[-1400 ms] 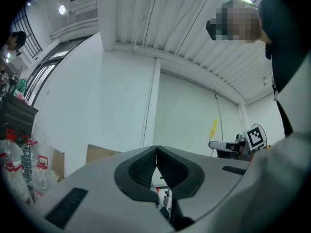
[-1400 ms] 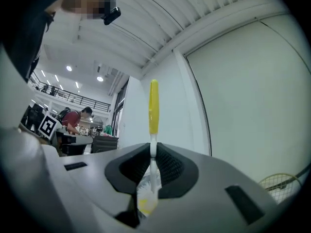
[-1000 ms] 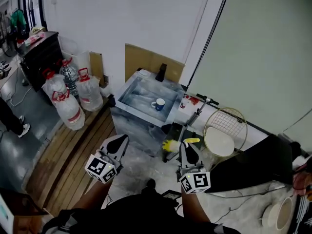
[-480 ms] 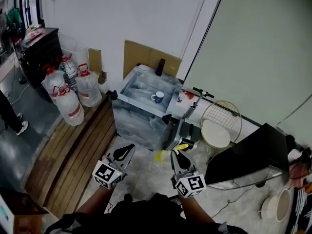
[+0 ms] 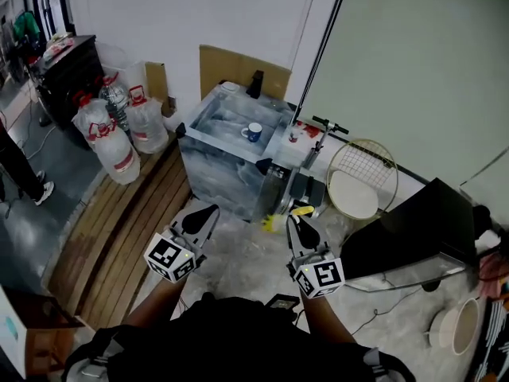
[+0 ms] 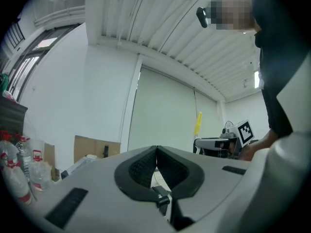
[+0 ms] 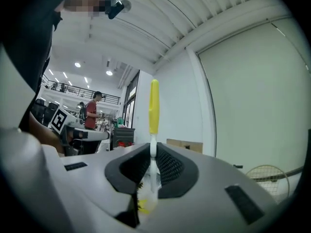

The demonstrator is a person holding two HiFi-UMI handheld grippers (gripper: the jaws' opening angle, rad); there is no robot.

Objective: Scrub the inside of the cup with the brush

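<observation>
A blue cup [image 5: 252, 132] with a white inside stands upright on a grey marbled table [image 5: 215, 146], well ahead of both grippers. My right gripper [image 5: 296, 221] is shut on a yellow brush [image 5: 276, 223]. In the right gripper view the brush [image 7: 154, 106] is clamped by its white stem, with its yellow handle sticking up past the right gripper [image 7: 153, 152] and its bristles low behind the jaws. My left gripper [image 5: 208, 212] hangs over the pale floor, and the left gripper view shows the left gripper [image 6: 156, 149] shut on nothing.
Water jugs [image 5: 119, 146] and a black cabinet [image 5: 67, 70] stand at the left, beside wooden planks [image 5: 119, 237]. A scooter [image 5: 316, 146], a round wire frame [image 5: 362, 177] and a black panel [image 5: 413, 237] crowd the right. Someone's leg [image 5: 20, 169] shows at the far left.
The head view has drawn back, so the table and cup sit higher and smaller in it. Both grippers stay shut in front of me, the right one still holding the brush.
</observation>
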